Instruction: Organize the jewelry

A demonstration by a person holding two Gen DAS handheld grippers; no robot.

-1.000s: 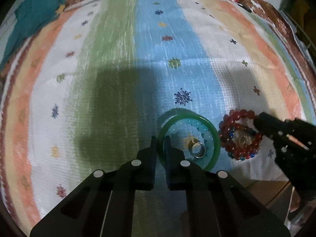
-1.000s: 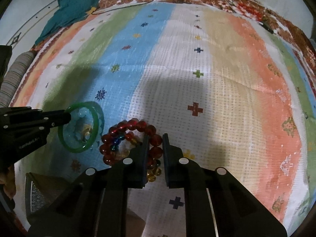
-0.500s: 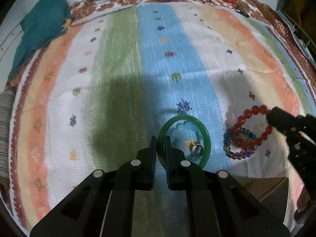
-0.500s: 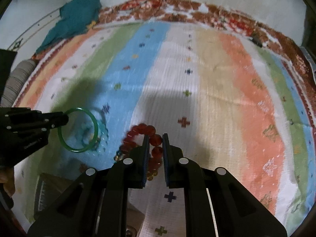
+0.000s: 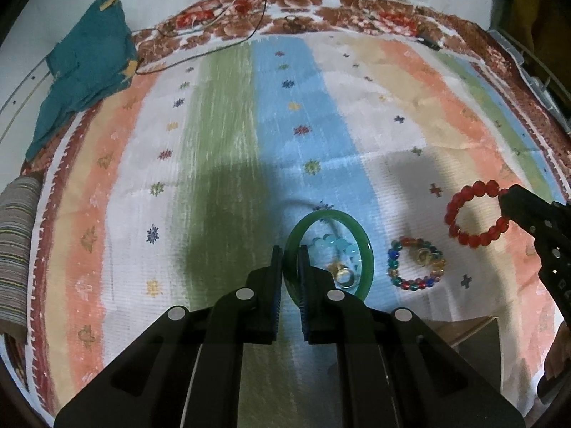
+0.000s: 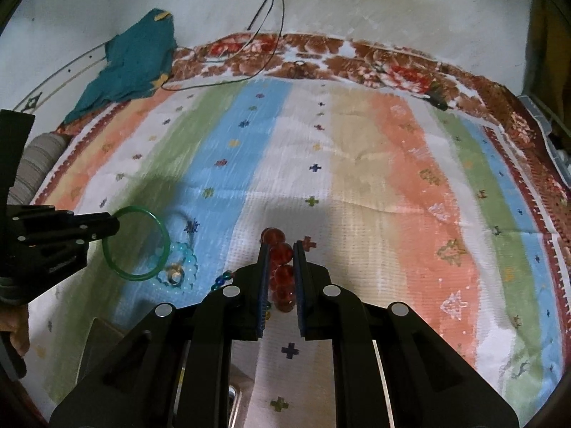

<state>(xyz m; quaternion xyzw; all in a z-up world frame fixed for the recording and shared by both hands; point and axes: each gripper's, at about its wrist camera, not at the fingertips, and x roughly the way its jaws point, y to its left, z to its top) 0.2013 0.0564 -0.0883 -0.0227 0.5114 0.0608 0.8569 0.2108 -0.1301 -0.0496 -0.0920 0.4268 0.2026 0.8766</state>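
Both fingers of the left gripper [image 5: 289,249] pinch the green bangle [image 5: 367,246] by its rim above the striped cloth [image 5: 221,142], while the right gripper [image 6: 280,249] clamps the red bead bracelet [image 6: 280,267], probably so each piece hangs free for sorting.

I see the green bangle [image 5: 367,249] pinched at its rim and raised, and the red bead bracelet [image 5: 474,214] gripped and lifted too. On the cloth lie an aqua bead bracelet [image 5: 333,242] with a ring [image 5: 345,275], and a multicoloured bracelet [image 5: 415,264] beside them
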